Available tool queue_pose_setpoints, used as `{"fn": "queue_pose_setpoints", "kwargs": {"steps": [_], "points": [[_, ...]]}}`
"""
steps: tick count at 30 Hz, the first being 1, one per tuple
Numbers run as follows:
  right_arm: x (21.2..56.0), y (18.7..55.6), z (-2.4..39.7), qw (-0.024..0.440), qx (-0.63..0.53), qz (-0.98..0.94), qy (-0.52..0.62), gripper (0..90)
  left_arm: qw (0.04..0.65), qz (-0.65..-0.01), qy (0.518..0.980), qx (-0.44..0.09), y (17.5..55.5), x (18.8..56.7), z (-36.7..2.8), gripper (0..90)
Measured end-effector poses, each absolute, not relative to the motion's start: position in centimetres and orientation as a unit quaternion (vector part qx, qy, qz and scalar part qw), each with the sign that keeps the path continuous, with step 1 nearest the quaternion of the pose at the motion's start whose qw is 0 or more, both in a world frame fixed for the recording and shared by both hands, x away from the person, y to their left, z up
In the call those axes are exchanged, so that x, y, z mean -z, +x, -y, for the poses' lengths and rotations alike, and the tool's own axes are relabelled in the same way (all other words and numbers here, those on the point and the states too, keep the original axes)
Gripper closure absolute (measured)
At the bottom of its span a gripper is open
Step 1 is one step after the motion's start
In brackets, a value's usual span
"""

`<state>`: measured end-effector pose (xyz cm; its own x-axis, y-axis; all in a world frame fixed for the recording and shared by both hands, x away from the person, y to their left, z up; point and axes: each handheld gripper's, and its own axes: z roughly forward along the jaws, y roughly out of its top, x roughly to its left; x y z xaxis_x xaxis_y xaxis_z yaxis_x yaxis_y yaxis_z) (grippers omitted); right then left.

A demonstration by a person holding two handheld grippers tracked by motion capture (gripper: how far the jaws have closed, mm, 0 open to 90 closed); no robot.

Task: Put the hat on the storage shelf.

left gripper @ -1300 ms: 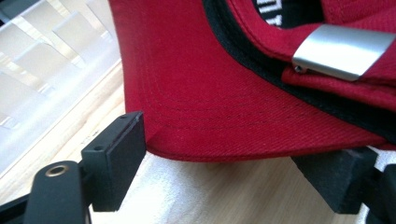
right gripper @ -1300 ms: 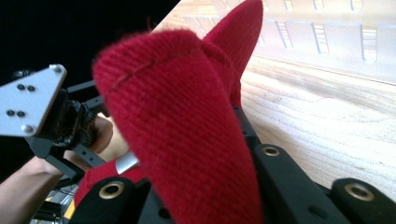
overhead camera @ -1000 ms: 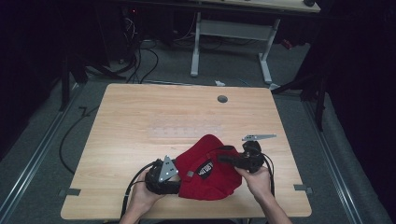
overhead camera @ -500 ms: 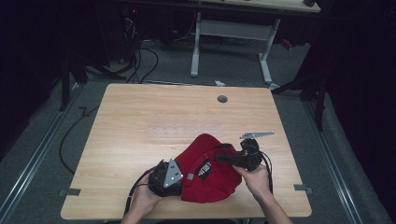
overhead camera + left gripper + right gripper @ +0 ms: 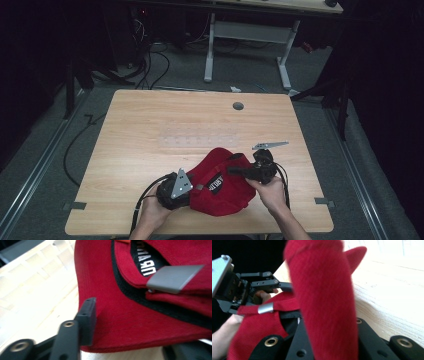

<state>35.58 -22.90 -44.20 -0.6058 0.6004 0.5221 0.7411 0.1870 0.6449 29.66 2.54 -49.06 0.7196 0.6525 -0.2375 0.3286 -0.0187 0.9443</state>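
Red cap (image 5: 222,187), one only, lies on the tabletop (image 5: 150,130) near its front edge, between our two hands. Its underside is hidden. Our right gripper (image 5: 235,170) is clamped on a cap fold; the left gripper (image 5: 192,187), jaws just closing, straddles the brim, contact unclear.

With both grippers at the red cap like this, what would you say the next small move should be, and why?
Probably finish closing the left gripper on the red cap: its jaws have just been closing, cap edge between them, one pad against the fabric. The right gripper already pinches a fold, so a second grip would let both handle the cap.
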Motion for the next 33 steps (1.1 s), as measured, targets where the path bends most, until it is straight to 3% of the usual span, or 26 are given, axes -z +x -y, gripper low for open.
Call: {"fn": "queue_pose_setpoints", "kwargs": {"steps": [2, 9, 20, 27, 33], "points": [[44.3, 35.6, 23.1, 0.08, 0.47, 0.763, -0.438, 82.6, 0.609, -0.352, 0.7, -0.122, 29.6, 48.8, -2.7, 64.4], [44.2, 35.5, 23.3, 0.082, 0.478, 0.759, -0.434, 79.4, 0.613, -0.339, 0.706, -0.104, 29.3, 48.2, -2.8, 72.6], [44.2, 36.3, 24.2, 0.095, 0.505, 0.733, -0.446, 56.4, 0.591, -0.297, 0.745, -0.089, 28.3, 47.6, -2.6, 83.3], [43.4, 36.7, 25.8, 0.055, 0.532, 0.703, -0.468, 43.0, 0.583, -0.28, 0.759, -0.079, 27.7, 47.2, -2.2, 85.7], [42.0, 36.6, 27.7, 0.012, 0.557, 0.672, -0.488, 40.0, 0.586, -0.294, 0.751, -0.076, 27.9, 47.1, -2.6, 85.8]]}}
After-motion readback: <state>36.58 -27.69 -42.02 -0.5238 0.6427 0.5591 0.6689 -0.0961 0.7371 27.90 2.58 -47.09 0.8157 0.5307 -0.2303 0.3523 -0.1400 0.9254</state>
